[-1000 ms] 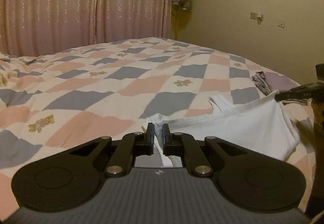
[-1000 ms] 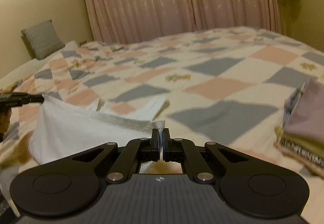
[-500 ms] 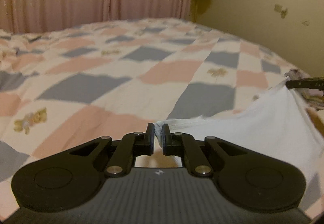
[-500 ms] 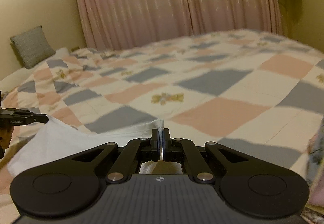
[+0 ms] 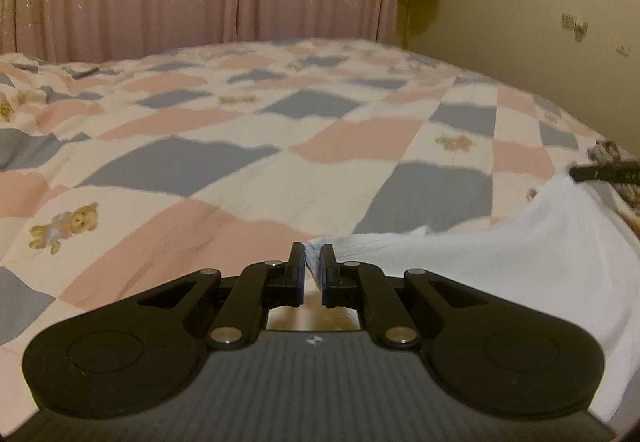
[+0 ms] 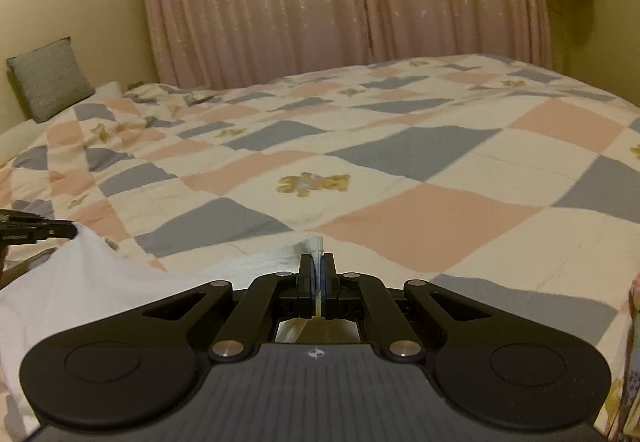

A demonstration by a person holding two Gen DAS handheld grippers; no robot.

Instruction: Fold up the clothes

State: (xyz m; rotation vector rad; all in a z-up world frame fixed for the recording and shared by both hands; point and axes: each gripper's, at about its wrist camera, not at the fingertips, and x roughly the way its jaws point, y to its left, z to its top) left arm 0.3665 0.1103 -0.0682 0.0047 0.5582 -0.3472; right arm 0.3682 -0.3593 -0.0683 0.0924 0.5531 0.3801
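The white garment point(image 5: 500, 266) stretches sideways between both tools above the checked bed point(image 5: 280, 162). The left tool point(image 5: 311, 266) pinches one hemmed corner. The right tool point(image 6: 317, 274) is clamped on the other.

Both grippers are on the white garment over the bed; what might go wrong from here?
The left gripper has a visible gap between its fingers, with only the hem of the white garment inside, so that corner may slip. The right gripper pinches just a thin edge. The cloth sags between them, so it may land creased on the quilt.
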